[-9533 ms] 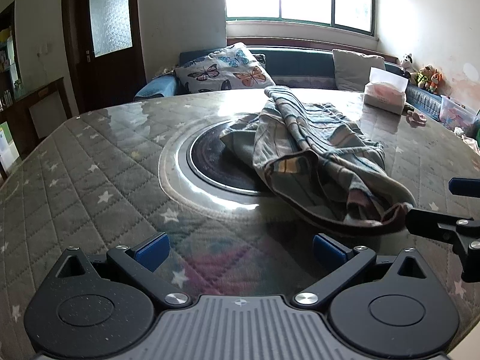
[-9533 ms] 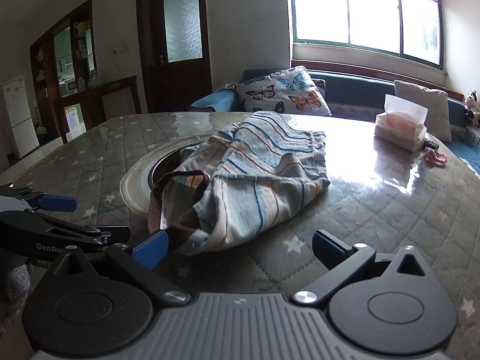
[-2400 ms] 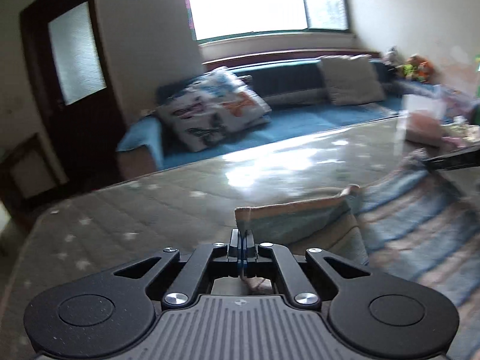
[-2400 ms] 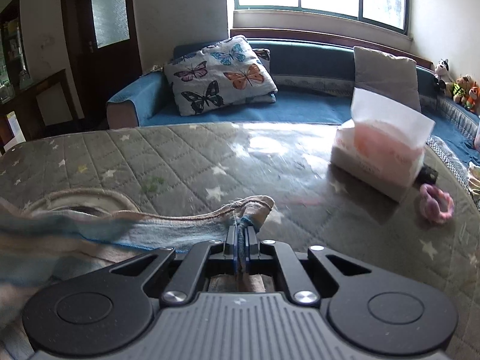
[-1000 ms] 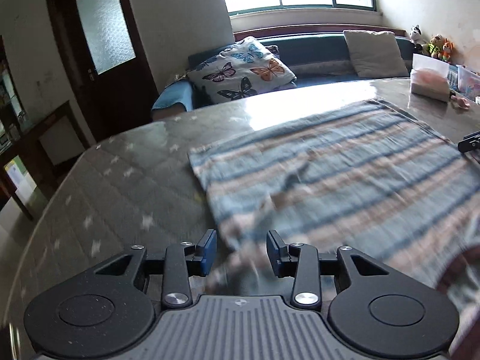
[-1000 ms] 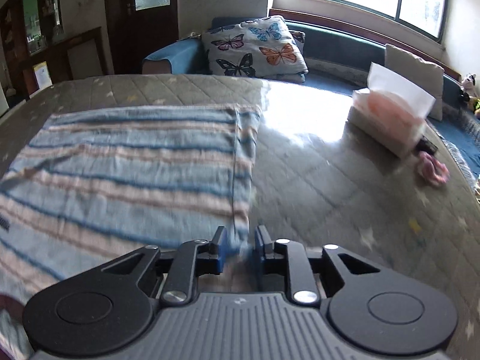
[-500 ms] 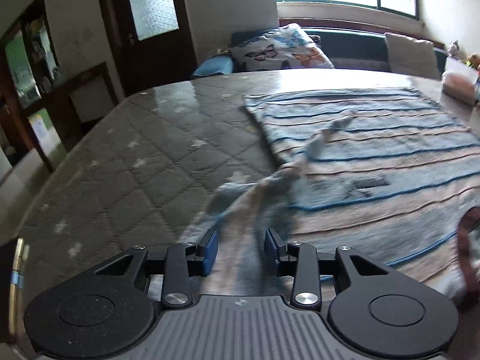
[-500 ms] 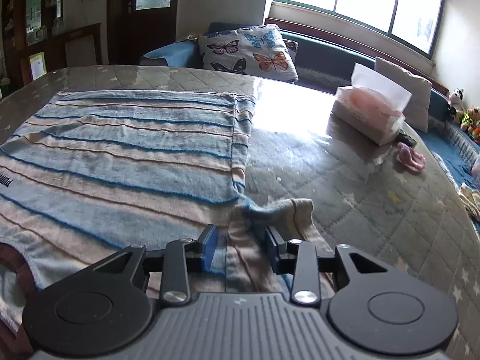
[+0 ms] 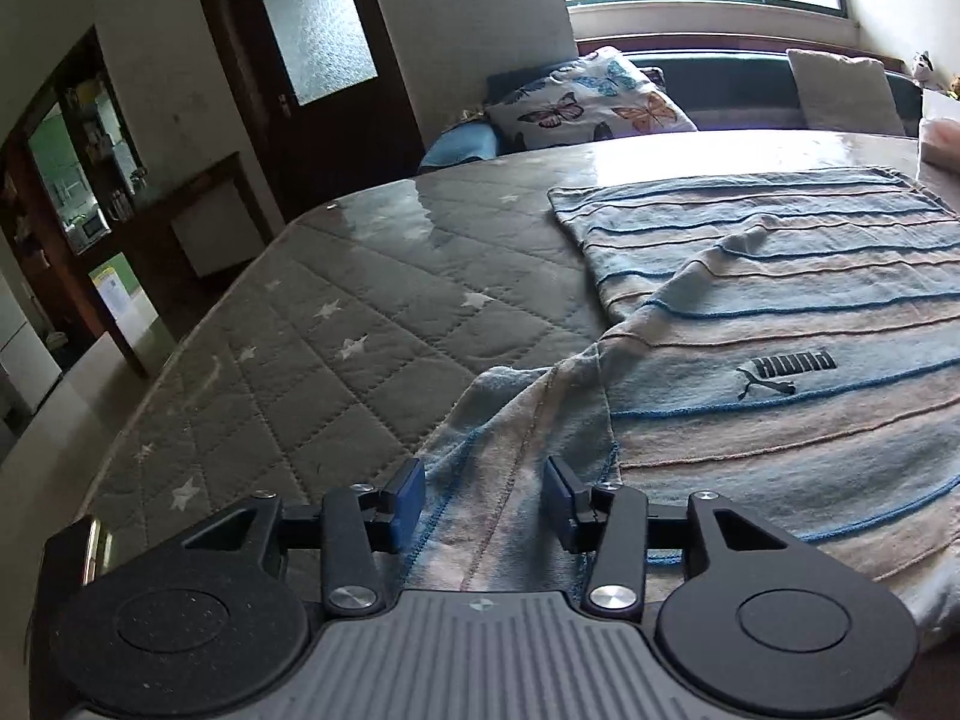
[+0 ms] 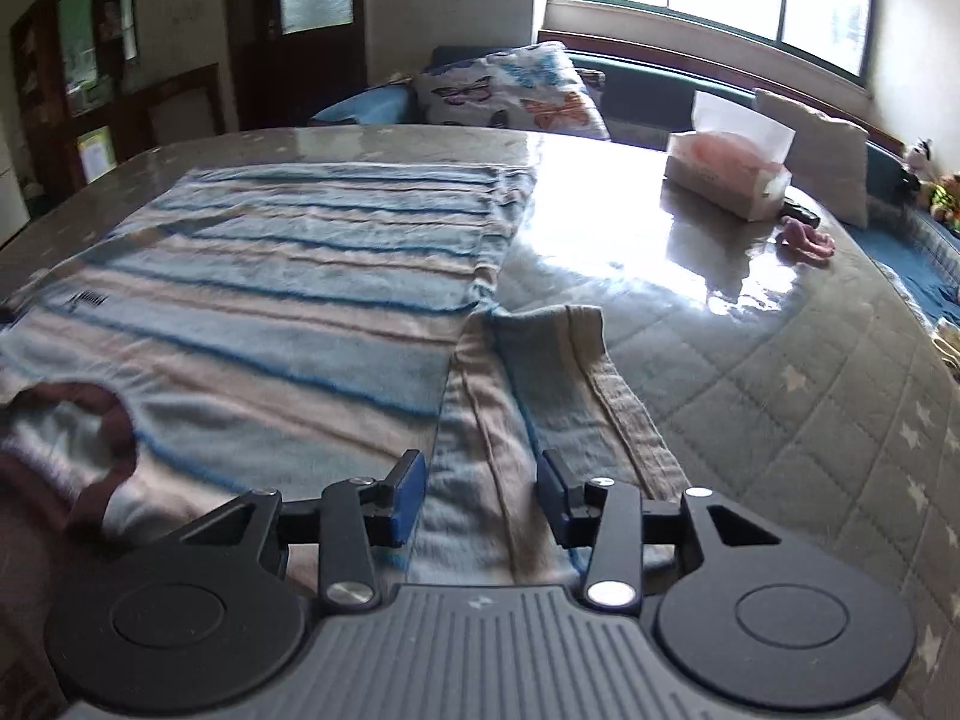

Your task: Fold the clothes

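A blue and beige striped T-shirt [image 9: 780, 312] lies spread flat on the quilted table, logo side up, its brown collar [image 10: 90, 414] toward me. My left gripper [image 9: 480, 495] is open, and the shirt's left sleeve [image 9: 528, 420] runs between its blue fingers. My right gripper [image 10: 480, 492] is open as well, with the right sleeve [image 10: 540, 378] lying flat between its fingers. The cloth passes under both jaws without being pinched.
The star-patterned table [image 9: 336, 324] has a glossy cover. A tissue box [image 10: 729, 174] and a pink hair tie [image 10: 807, 240] lie at the table's far right. Behind the table, a blue sofa holds a butterfly pillow [image 9: 585, 102]. A dark door [image 9: 312, 60] stands at the left.
Both grippers have opened a little wider and drawn back toward me along the sleeves. The shirt stays spread flat, no longer held.
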`<state>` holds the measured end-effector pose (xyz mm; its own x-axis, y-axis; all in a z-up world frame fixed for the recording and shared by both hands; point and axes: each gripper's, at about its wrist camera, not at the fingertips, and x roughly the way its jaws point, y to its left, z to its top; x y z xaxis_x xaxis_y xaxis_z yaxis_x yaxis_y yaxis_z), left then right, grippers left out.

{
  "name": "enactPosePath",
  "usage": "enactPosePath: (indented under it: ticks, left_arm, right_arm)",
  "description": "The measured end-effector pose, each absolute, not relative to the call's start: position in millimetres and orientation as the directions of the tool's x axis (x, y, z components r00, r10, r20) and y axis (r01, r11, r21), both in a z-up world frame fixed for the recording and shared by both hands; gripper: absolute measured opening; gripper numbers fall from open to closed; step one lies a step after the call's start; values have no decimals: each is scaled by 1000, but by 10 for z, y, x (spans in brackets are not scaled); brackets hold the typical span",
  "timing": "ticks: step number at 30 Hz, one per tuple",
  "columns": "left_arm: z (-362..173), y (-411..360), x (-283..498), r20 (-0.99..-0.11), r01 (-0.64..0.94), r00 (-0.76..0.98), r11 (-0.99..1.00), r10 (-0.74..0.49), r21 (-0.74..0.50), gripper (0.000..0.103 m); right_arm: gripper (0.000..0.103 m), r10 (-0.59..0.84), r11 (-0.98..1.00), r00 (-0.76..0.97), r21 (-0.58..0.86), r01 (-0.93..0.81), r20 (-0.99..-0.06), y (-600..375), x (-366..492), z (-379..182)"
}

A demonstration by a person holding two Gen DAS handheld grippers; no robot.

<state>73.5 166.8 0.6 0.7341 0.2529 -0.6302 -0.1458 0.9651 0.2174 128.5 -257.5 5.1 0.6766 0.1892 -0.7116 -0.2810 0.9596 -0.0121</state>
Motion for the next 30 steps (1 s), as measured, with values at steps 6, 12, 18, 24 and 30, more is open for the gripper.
enactPosePath:
  ticks: [6, 12, 18, 24, 30]
  left_arm:
    - [69, 1649, 676, -618, -157, 742, 963, 261, 219, 59]
    - [269, 1419, 512, -574, -130, 795, 979, 199, 159, 88]
    - [395, 1019, 514, -545, -35, 834, 994, 89, 108, 103]
    - [435, 544, 595, -538, 80, 843, 994, -25, 79, 103]
    - [381, 30, 680, -546, 203, 828, 976, -130, 75, 103]
  right_arm:
    - [41, 137, 986, 719, 26, -163, -681, -2915, 1249, 142]
    - [41, 59, 998, 720, 44, -40, -692, -3251, 1295, 16]
    - [16, 61, 997, 735, 69, -19, -676, -3309, 1214, -41]
    - [11, 63, 997, 750, 75, -18, -658, -3287, 1148, 4]
    - [10, 72, 996, 766, 92, -17, -639, -3285, 1105, 41]
